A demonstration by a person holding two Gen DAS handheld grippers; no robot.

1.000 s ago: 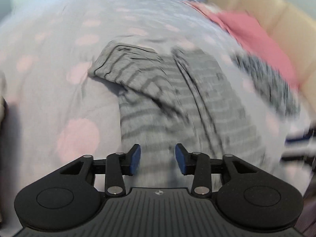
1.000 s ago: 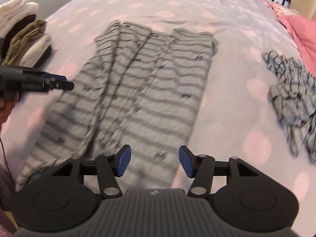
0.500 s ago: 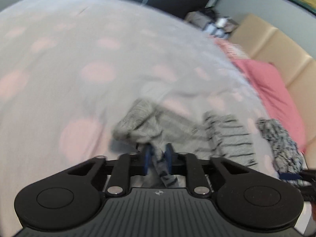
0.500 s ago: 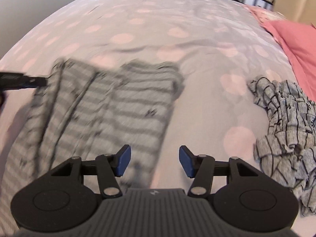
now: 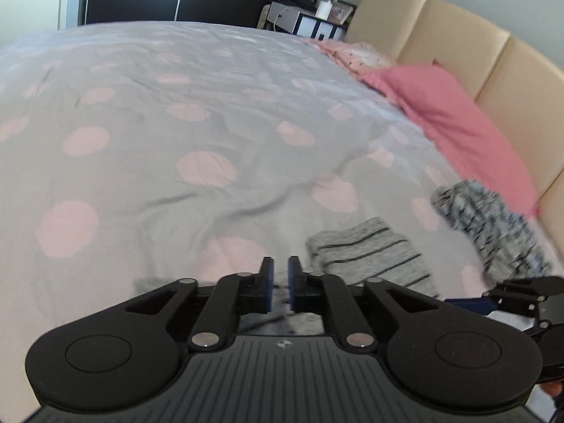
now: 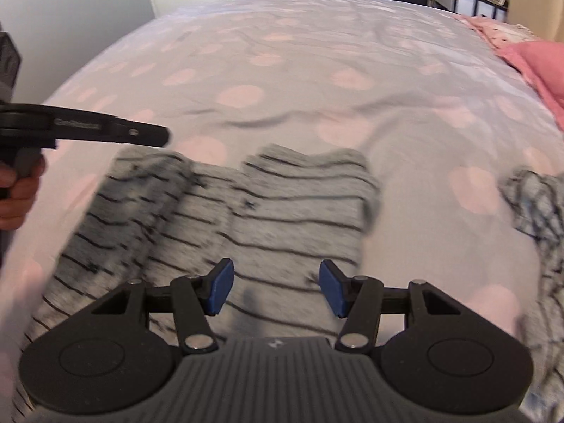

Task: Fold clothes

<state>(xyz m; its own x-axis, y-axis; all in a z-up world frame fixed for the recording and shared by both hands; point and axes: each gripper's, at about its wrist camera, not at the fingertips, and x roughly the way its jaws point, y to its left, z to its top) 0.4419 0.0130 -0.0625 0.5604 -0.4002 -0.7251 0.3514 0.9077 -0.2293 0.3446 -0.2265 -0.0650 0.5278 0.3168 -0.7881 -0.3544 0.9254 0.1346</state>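
Two garments: a striped grey garment (image 6: 246,218) lies on the dotted bedspread (image 6: 282,81); a crumpled patterned garment (image 6: 539,211) waits to its right, near the pink pillow (image 5: 454,120).
Done: the striped piece's long sides look folded inward, giving a narrower band.
Left: judged from this, the crosswise fold is only under way, and the crumpled piece is untouched.
Long axis: runs from the near edge away up the bed, far end toward the dark wardrobe.
Left gripper (image 5: 280,282): jaws narrow, having just been opening; grey cloth shows low between them, but whether the pads press it cannot be told.
Right gripper (image 6: 276,289): jaws wide, empty, hovering over the near end.
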